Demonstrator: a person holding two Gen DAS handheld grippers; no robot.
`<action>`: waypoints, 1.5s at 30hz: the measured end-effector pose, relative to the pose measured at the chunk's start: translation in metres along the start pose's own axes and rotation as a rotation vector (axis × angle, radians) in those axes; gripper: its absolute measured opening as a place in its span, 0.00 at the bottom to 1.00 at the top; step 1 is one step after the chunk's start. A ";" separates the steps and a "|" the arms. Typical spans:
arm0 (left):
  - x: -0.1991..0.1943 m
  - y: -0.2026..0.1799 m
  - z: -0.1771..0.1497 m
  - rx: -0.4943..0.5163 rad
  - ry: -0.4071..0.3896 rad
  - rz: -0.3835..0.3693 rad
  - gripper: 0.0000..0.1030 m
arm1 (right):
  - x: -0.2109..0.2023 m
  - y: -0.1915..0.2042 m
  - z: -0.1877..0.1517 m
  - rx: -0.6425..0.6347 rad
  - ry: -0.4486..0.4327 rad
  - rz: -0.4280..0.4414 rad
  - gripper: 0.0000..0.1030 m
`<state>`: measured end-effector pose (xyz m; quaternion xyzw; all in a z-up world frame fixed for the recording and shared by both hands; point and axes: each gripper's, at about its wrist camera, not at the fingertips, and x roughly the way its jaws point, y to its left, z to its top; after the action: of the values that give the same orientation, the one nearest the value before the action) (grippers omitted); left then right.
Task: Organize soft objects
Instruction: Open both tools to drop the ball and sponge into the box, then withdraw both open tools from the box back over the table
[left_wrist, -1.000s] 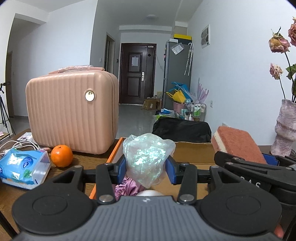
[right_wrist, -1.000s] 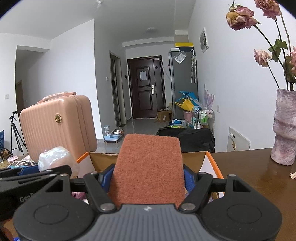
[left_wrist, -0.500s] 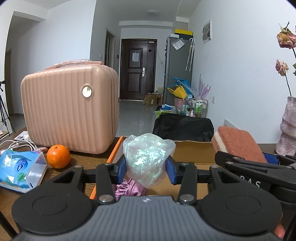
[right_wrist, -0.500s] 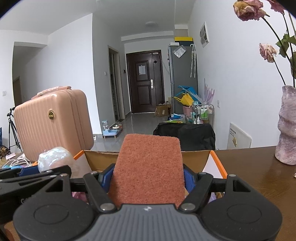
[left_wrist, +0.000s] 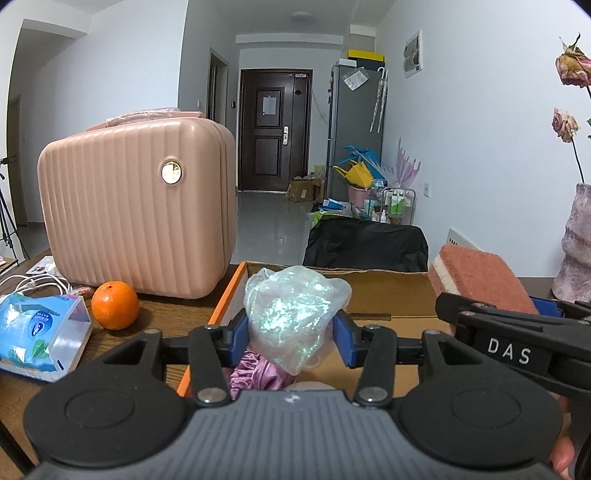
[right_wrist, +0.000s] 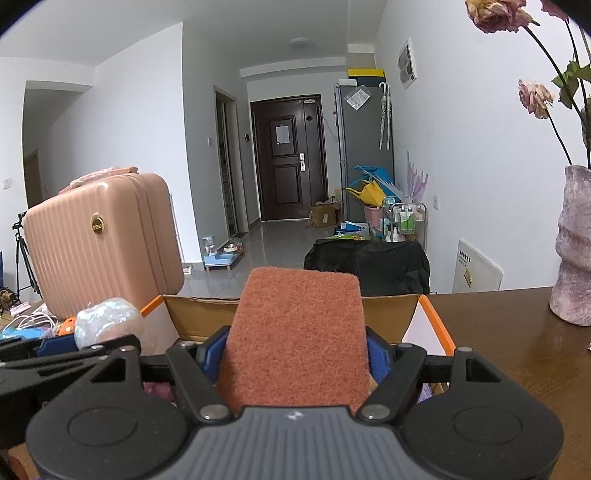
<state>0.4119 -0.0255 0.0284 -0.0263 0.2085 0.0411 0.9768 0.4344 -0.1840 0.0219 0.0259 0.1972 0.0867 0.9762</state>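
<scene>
i see a dark brown wooden bench (right_wrist: 517, 350) in a white room, and behind it a long hall with grey shiny floor that ends at a dark door (left_wrist: 271, 129). on the bench stands one open cardboard box (left_wrist: 388, 291) with orange flap edges, and both my tools are over it.

i count one pink ribbed suitcase (left_wrist: 136, 218) standing upright at the left, one orange (left_wrist: 115, 305) just in front of it, one blue tissue pack (left_wrist: 37, 332) near the orange, some white cables at the far left, and one pale purple vase (right_wrist: 576, 251) with dried roses at the right. i can count two flowers in the left view and three in the right view.

the left tool (left_wrist: 293, 334) has the crumpled shiny plastic bag (left_wrist: 293, 310) between its blue pads, and its jaws are opening now. the pads seem to touch the bag's sides. the bag is a round lump with no clear long axis, it stands up above the pads, over the left part of the box. under it, inside the box, lies one purple cloth (left_wrist: 255, 373).

the right tool (right_wrist: 293, 360) is pinching one sponge (right_wrist: 295, 332) with a rust-coloured scrub face on top and a pale layer below. the sponge lies flat, its long axis points forward along the fingers, to the far wall of the box, and it sits over the right part of the box.
</scene>
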 end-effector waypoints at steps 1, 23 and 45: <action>0.000 0.000 -0.001 0.000 0.004 0.004 0.52 | 0.000 -0.001 0.000 0.003 0.001 -0.002 0.71; 0.003 0.007 -0.001 -0.028 0.019 0.090 1.00 | 0.001 -0.021 0.002 0.096 0.005 -0.040 1.00; -0.014 0.009 -0.004 -0.050 -0.007 0.116 1.00 | -0.019 -0.018 0.000 0.087 -0.022 -0.048 1.00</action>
<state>0.3961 -0.0174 0.0299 -0.0382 0.2053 0.1029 0.9725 0.4198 -0.2056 0.0275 0.0645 0.1907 0.0542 0.9780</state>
